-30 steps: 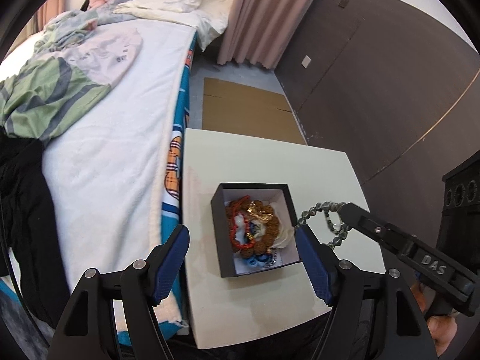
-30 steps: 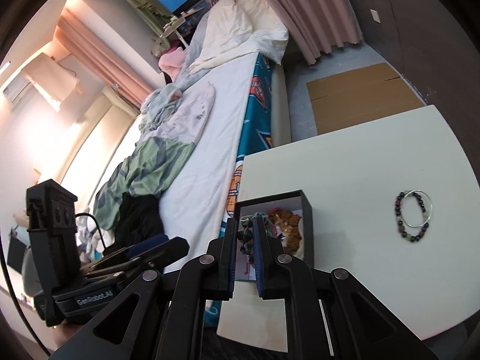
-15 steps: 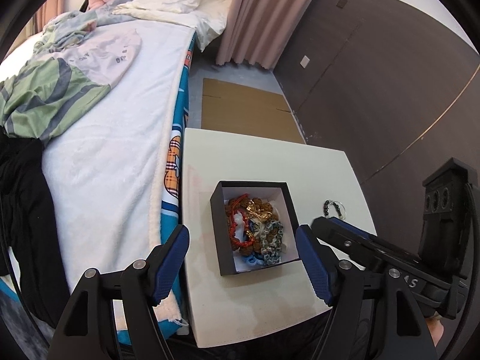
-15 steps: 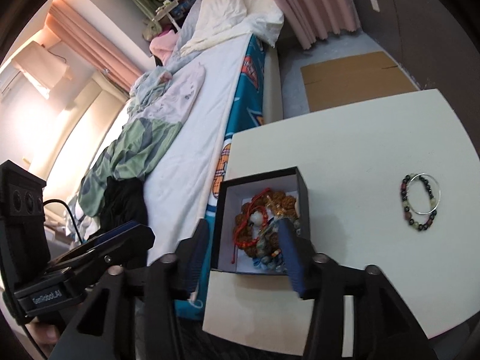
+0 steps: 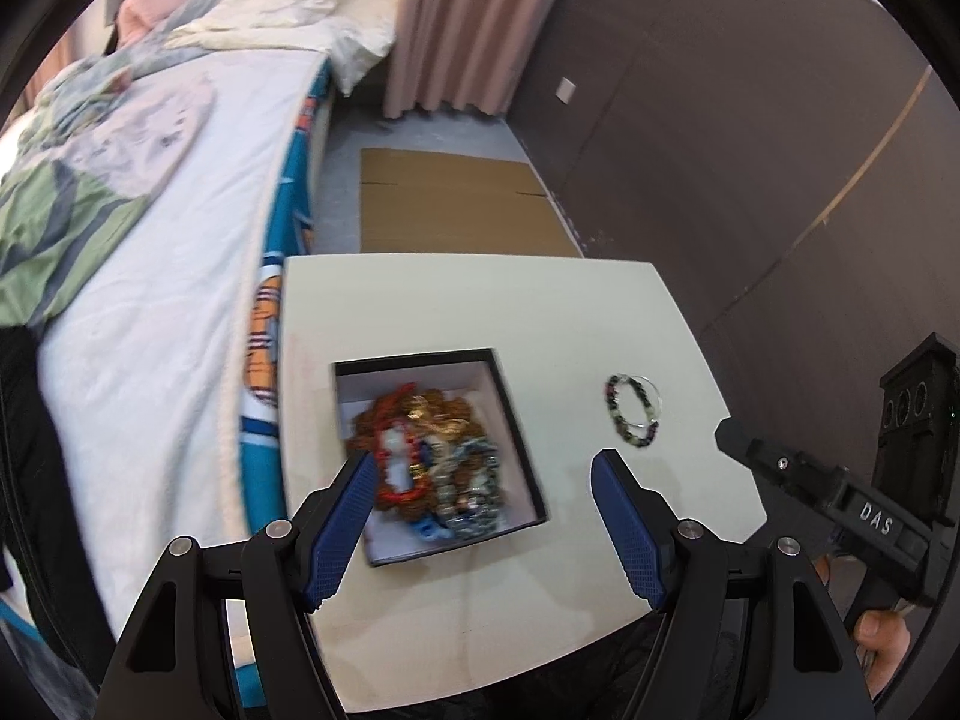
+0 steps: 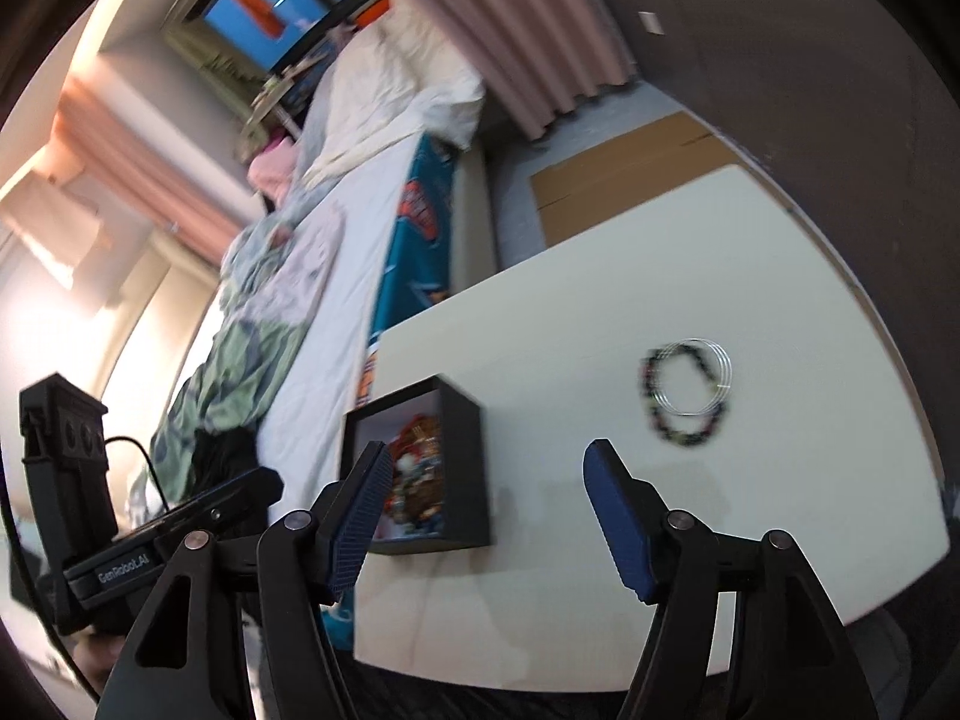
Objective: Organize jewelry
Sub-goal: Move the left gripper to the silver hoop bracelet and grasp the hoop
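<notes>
Bed (image 5: 180,252), cardboard (image 5: 450,198), possibly beaded bracelets (image 5: 633,411)

A cream-white table (image 5: 480,312) with rounded corners stood close alongside a bed (image 5: 180,276) and carried two groups of items. Near its bed-side edge sat an open black box (image 5: 510,420) with a white interior, heaped with tangled jewelry (image 5: 432,456) in red, brown, gold and blue; individual pieces could not be told apart through the blur. Well apart from the box, toward the table's opposite edge, a dark beaded bracelet (image 5: 624,420) and a thin silver bangle (image 6: 714,372) lay overlapping directly on the tabletop. Beyond the table's far edge, a flattened sheet of cardboard (image 5: 456,204) lay on the grey floor (image 5: 342,180).
</notes>
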The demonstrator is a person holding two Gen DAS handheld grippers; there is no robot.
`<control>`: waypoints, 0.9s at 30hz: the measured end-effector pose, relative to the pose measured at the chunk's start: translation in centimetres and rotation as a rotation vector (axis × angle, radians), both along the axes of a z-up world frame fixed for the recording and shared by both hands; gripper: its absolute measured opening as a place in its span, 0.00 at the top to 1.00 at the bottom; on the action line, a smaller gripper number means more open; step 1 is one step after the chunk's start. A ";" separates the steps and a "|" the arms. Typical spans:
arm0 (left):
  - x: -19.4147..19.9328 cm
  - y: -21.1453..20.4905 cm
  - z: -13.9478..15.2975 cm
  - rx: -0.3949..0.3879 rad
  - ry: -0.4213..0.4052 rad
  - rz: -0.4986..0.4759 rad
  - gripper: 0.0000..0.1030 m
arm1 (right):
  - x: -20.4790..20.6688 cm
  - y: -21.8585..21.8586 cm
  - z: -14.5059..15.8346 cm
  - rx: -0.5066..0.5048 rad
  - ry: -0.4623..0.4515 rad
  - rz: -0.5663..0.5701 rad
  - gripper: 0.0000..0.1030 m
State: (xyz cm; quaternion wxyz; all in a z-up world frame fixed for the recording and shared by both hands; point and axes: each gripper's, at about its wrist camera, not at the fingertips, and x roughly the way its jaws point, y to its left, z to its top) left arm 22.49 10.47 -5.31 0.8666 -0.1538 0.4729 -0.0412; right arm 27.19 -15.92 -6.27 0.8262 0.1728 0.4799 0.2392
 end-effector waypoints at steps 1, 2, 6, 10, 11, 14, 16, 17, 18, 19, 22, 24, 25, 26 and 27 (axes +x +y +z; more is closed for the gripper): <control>0.3 -0.5 0.0 0.004 0.001 -0.010 0.28 | 0.2 -0.9 -0.1 0.004 0.006 -0.018 0.35; 0.6 -1.2 0.0 0.009 0.004 -0.022 0.28 | 0.3 -1.7 -0.3 0.010 0.010 -0.032 0.35; 1.7 -3.6 -0.2 0.032 0.014 -0.065 0.28 | 0.8 -4.6 -1.1 0.042 0.032 -0.088 0.35; 3.1 -6.3 -0.5 0.059 0.022 -0.110 0.28 | 1.2 -7.2 -2.1 0.072 0.042 -0.127 0.35; 3.3 -6.7 -0.6 0.063 0.025 -0.117 0.28 | 1.3 -7.8 -2.4 0.079 0.045 -0.132 0.35; 4.4 -8.4 -1.0 0.078 0.035 -0.141 0.28 | 1.5 -9.1 -3.0 0.092 0.044 -0.138 0.35; 5.1 -9.3 -1.4 0.088 0.044 -0.152 0.28 | 1.6 -10.2 -3.5 0.104 0.038 -0.152 0.35; 5.5 -9.8 -1.6 0.093 0.048 -0.157 0.28 | 1.7 -10.6 -3.7 0.109 0.037 -0.158 0.35; 5.9 -10.3 -1.7 0.097 0.050 -0.162 0.28 | 1.8 -10.9 -3.9 0.114 0.037 -0.162 0.35; 6.2 -10.7 -1.7 0.100 0.050 -0.166 0.28 | 1.9 -11.4 -4.1 0.121 0.038 -0.166 0.35; 7.3 -12.4 -2.1 0.121 0.057 -0.195 0.28 | 2.2 -12.7 -4.8 0.141 0.041 -0.187 0.35; 8.0 -13.5 -2.4 0.137 0.063 -0.214 0.28 | 2.3 -13.4 -5.3 0.150 0.042 -0.193 0.35; 8.3 -14.0 -2.5 0.143 0.064 -0.221 0.28 | 2.4 -13.6 -5.5 0.153 0.044 -0.196 0.35; 8.5 -14.5 -2.7 0.148 0.065 -0.230 0.28 | 2.5 -13.9 -5.8 0.156 0.046 -0.197 0.35; 8.9 -15.2 -2.9 0.153 0.064 -0.243 0.28 | 2.6 -14.1 -6.0 0.157 0.047 -0.198 0.35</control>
